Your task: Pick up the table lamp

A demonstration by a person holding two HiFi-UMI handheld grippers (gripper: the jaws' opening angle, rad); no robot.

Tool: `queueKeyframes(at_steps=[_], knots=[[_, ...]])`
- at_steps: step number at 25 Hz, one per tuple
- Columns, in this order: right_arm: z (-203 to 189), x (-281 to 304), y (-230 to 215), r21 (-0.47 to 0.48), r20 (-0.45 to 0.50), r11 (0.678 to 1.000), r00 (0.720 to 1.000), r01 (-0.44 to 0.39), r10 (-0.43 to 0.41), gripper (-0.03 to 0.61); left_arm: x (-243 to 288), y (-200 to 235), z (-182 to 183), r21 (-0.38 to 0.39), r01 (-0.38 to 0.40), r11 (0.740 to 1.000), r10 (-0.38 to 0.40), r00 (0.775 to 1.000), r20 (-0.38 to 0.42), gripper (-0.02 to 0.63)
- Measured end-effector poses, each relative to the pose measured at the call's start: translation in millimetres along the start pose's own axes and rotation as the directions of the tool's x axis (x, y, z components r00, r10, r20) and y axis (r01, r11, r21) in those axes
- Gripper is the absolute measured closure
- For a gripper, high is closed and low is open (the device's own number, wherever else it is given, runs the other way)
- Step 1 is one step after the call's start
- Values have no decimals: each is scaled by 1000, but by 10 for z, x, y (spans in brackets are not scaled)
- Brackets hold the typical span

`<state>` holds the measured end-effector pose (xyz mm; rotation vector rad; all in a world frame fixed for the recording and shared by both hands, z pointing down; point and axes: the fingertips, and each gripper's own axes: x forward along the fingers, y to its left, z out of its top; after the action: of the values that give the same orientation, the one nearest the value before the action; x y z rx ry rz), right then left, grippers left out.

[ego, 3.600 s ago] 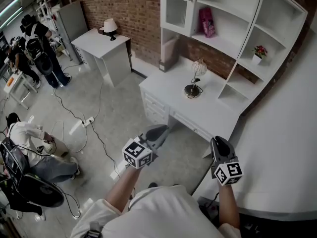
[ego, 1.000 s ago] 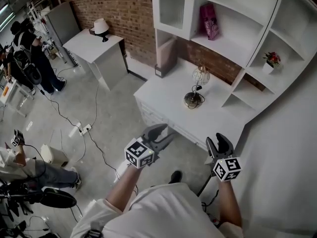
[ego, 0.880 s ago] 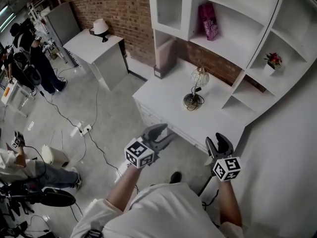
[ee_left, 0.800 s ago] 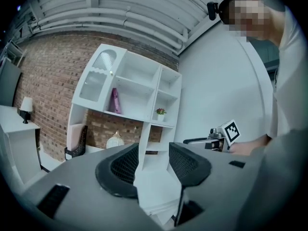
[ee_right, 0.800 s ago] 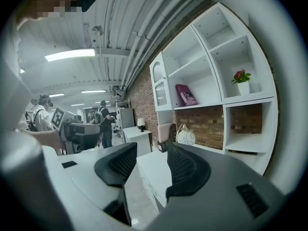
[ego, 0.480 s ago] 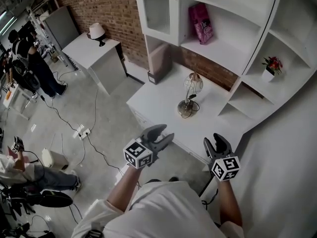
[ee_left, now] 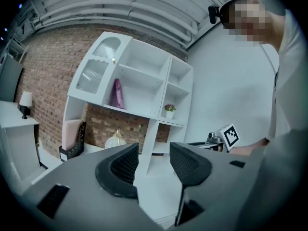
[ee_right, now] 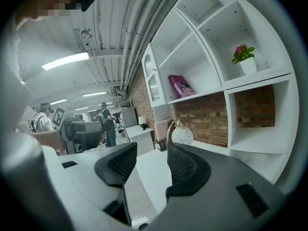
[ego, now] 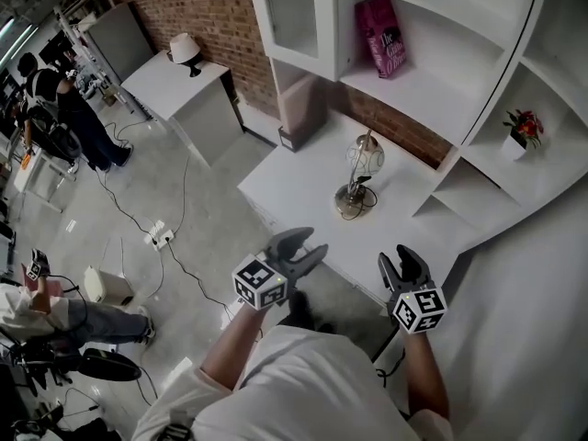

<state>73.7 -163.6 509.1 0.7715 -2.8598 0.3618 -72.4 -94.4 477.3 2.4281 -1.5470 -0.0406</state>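
Observation:
The table lamp [ego: 360, 165], a wire-cage globe on a round metal base, stands on the white desk [ego: 294, 186] under the shelves. My left gripper [ego: 310, 243] hovers at the desk's near edge, short of the lamp. Its jaws have just been opening wider and nothing is between them. My right gripper [ego: 397, 257] is to its right, also at the near edge, open and empty. In the left gripper view the lamp [ee_left: 115, 139] shows beyond the left gripper [ee_left: 153, 153]. In the right gripper view the lamp [ee_right: 182, 134] stands ahead of the right gripper [ee_right: 151, 158].
A white shelf unit [ego: 432, 90] rises over the desk, with a pink book [ego: 386, 35] and a potted flower [ego: 524, 127]. A magazine holder [ego: 299, 118] stands at the desk's back left. A side table bears another lamp [ego: 184, 46]. People [ego: 64, 108] and a power strip [ego: 158, 237] are on the floor to the left.
I have come closer to the desk; both grippers now reach its near edge. The lamp looks larger and nearer. The left jaws stand a little wider.

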Motion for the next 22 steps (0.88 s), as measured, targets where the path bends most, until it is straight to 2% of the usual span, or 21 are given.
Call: queueKeyframes(at_steps=[8, 16, 22], knots=[[-29, 482, -249, 6, -22, 1000, 1000, 20, -20, 367, 326, 491, 47, -8, 22, 1000, -22, 1000, -3, 400], [48, 1061, -522, 19, -53, 996, 995, 81, -80, 367, 842, 1048, 153, -13, 121, 993, -121, 992, -39, 397], [81, 1437, -724, 35, -72, 989, 988, 142, -139, 367, 1237, 1411, 141, -26, 210, 977, -211, 973, -91, 399]])
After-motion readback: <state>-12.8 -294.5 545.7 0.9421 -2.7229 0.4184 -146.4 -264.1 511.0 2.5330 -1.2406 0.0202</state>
